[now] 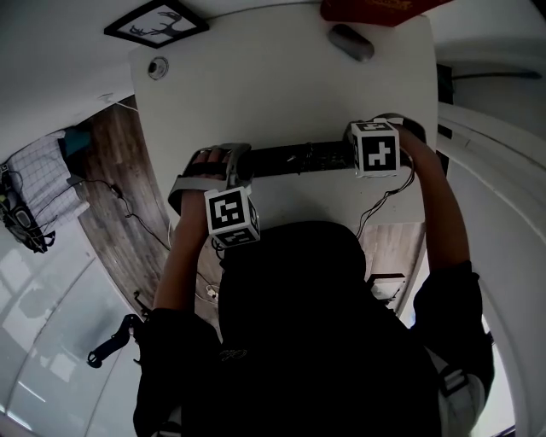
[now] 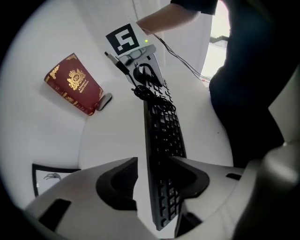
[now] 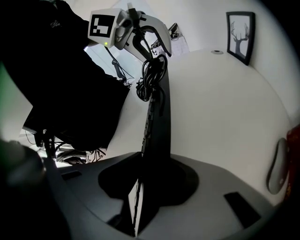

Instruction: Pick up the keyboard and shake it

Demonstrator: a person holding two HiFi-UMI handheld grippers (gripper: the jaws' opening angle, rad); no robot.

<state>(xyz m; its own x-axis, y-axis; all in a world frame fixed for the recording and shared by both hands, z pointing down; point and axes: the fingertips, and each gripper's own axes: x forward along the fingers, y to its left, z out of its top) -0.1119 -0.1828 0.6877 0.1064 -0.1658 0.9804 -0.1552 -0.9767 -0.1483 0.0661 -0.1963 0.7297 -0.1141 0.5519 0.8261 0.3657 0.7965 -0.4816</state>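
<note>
A black keyboard point(image 1: 299, 158) spans the gap between my two grippers over the white table point(image 1: 256, 94), tipped up on its long edge. In the left gripper view the keyboard point(image 2: 161, 136) passes between the jaws of my left gripper point(image 2: 152, 176). One pad lies against its key side, while a strip of white table shows between the other pad and its back. My right gripper point(image 3: 147, 180) is shut on the other end of the keyboard point(image 3: 157, 117). The keyboard's coiled black cable point(image 3: 151, 79) hangs in a bundle partway along it.
A red book point(image 2: 75, 89) and a grey mouse point(image 2: 104, 101) lie at the table's far side. A framed deer picture point(image 1: 156, 23) stands at the far left corner, next to a small round object point(image 1: 158, 67). Cables trail off the near edge by the person's body.
</note>
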